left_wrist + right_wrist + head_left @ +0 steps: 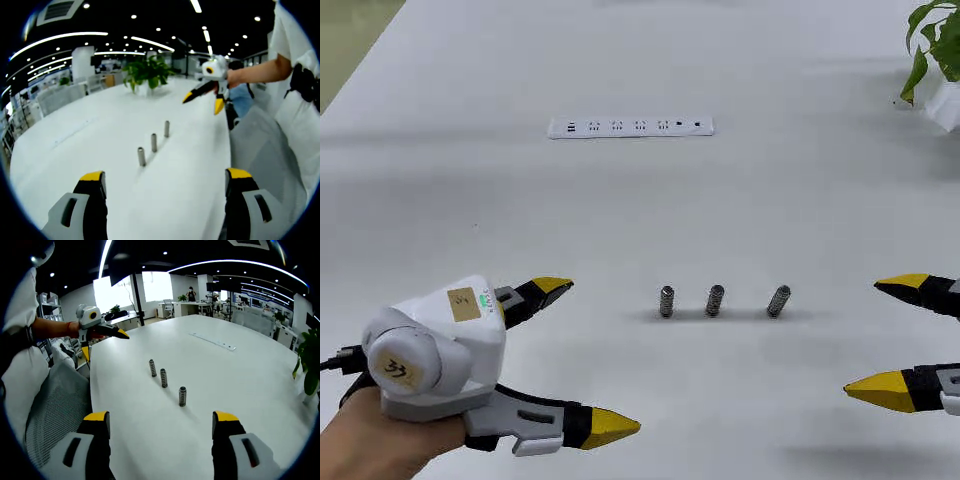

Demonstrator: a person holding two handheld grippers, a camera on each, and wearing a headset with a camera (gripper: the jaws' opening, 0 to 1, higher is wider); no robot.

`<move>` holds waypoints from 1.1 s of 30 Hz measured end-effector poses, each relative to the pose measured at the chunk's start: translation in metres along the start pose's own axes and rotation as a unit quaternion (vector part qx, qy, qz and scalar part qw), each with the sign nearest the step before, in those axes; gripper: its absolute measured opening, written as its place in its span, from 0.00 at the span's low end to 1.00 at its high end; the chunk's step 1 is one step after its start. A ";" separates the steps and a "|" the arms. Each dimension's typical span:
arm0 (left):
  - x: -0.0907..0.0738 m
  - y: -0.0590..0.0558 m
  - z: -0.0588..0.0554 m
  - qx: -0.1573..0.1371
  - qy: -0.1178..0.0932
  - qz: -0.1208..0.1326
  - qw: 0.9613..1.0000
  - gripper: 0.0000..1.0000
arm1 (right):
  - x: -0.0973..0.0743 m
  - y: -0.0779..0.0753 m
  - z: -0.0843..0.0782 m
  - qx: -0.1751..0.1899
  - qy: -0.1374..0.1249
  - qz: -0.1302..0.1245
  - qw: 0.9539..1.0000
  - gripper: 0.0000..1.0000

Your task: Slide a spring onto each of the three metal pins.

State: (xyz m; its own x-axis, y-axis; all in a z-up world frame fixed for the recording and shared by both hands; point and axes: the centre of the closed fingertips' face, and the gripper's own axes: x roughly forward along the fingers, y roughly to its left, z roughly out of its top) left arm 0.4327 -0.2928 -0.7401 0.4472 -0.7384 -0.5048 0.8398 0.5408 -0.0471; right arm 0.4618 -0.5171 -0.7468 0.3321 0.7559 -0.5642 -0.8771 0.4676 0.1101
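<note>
Left tongs (600,355): jaws wide apart, nothing between them. They're held by a hand (380,445) low at the near-left of the surface (640,210). The yellow tips point right, toward the row.

Right tongs (863,338): also spread wide, nothing held. They come in at the right edge of the head view with tips pointing left.

The task parts sit between the two tongs. Three pins stand upright in one straight row, apart from each other: left pin (667,301), middle pin (715,300), right pin (779,301). Each pin has a spring (182,396) coiled around it, readable in the head view and the right gripper view. The left gripper view is too soft to resolve the coils.

Room: bare surface lies on both sides of the row, with open gaps from each tongs to its nearest pin. The power strip (630,127) lies flat well beyond the row and roughly parallel to it. The plant (932,40) is at the far right, well apart from the pins.

Edges: the far-left surface edge cuts diagonally across the head view's top-left corner. In the right gripper view the near edge runs just beside a mesh chair (55,400).
</note>
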 end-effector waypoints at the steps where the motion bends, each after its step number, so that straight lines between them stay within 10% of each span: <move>1: 0.000 0.000 -0.002 -0.002 0.003 0.003 1.000 1.00 | -0.001 -0.001 -0.002 0.002 -0.004 -0.003 1.000 0.86; 33: 0.005 0.001 0.002 -0.008 0.005 0.011 1.000 1.00 | -0.003 0.002 0.011 -0.005 -0.041 -0.008 0.999 0.93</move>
State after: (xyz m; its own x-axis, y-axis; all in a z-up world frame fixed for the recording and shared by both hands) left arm 0.4365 -0.2965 -0.7415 0.4625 -0.7218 -0.5148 0.8249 0.5632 -0.0486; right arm 0.4631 -0.5134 -0.7365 0.3726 0.7835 -0.4972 -0.8750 0.4752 0.0930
